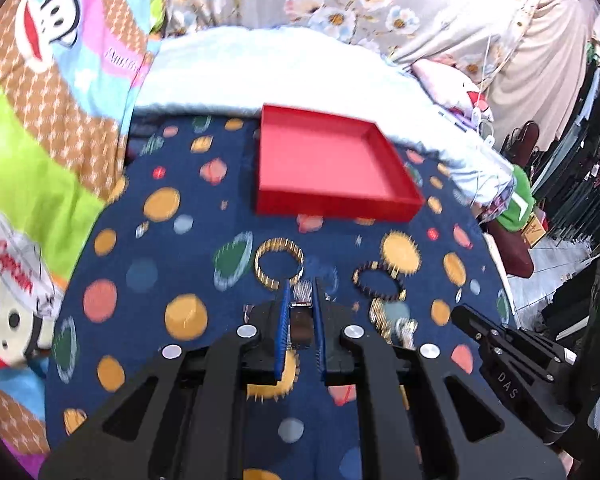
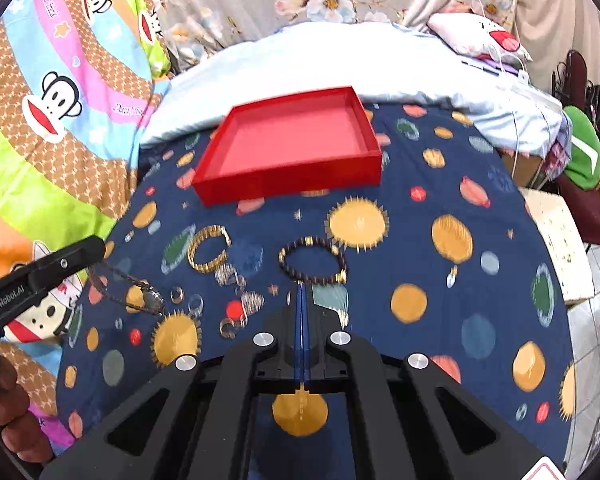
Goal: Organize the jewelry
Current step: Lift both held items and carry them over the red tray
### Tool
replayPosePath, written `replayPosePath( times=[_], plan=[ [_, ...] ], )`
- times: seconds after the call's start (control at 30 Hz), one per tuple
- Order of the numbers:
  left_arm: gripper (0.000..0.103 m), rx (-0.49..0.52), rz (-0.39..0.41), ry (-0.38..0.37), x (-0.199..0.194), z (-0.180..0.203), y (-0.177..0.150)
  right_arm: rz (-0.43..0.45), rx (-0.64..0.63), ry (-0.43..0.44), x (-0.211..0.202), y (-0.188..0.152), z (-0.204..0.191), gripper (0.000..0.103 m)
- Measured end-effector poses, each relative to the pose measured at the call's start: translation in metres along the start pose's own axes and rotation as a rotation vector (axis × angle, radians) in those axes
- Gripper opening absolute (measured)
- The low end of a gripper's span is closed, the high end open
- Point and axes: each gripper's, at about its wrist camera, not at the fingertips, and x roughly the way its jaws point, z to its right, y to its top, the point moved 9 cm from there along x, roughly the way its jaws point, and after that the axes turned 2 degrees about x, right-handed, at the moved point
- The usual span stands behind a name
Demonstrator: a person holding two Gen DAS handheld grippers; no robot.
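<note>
My left gripper (image 1: 301, 286) has its jaws clenched on a necklace (image 2: 130, 290). In my left view, only a bright, mirror-like bit of it shows between the ribbed blue pads (image 1: 285, 320). My right view shows what the left cannot: a thin dark chain drooping from that gripper's black tip to a silvery oval pendant. It hangs over the bed (image 1: 172, 280), nearer to me than the red tray (image 1: 332, 204) and off to its left.

My right gripper (image 2: 302, 290) is clenched too, with the flat blue pads pressed edge to edge. I cannot tell whether anything thin is caught between them. Both grippers tilt down towards the bed.

The tray is a shallow square of matte red card with low straight walls and nothing in it. It sits on a navy sheet printed with round orange, pink and green planets. A ribbed gold bracelet (image 1: 278, 263) lies in front of the tray's near wall. A bracelet of small dark round beads (image 2: 312, 258) with a few gold ones lies beside it. The dark beads lie just beyond my right pads.

Only the right view shows several small silver and gold rings (image 2: 230, 326) scattered nearer than the gold bracelet. It also shows the fingers of my left hand (image 2: 14, 412) curled round the handle at the picture's lower left edge.
</note>
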Motion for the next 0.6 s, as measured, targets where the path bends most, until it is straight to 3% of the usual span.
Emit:
replayPosePath(
  times=[0.2, 0.4, 0.47, 0.53, 0.6],
  plan=[
    [0.010, 0.022, 0.073, -0.005, -0.007, 0.005, 0.042, 0.050, 0.014, -0.018, -0.006, 0.028, 0.011, 0.000],
    [0.010, 0.025, 0.093, -0.006, -0.008, 0.005, 0.059, 0.013, 0.028, 0.022, -0.003, 0.027, 0.018, 0.000],
    [0.010, 0.021, 0.089, -0.004, -0.006, 0.005, 0.056, -0.030, 0.035, 0.032, 0.007, 0.012, 0.017, 0.008],
    [0.010, 0.015, 0.079, -0.003, -0.005, 0.003, 0.049, -0.081, 0.049, 0.025, 0.021, -0.011, 0.016, 0.039],
    [0.010, 0.010, 0.064, 0.008, -0.001, 0.000, 0.041, -0.123, 0.039, -0.001, 0.036, -0.030, 0.015, 0.039]
  ],
)
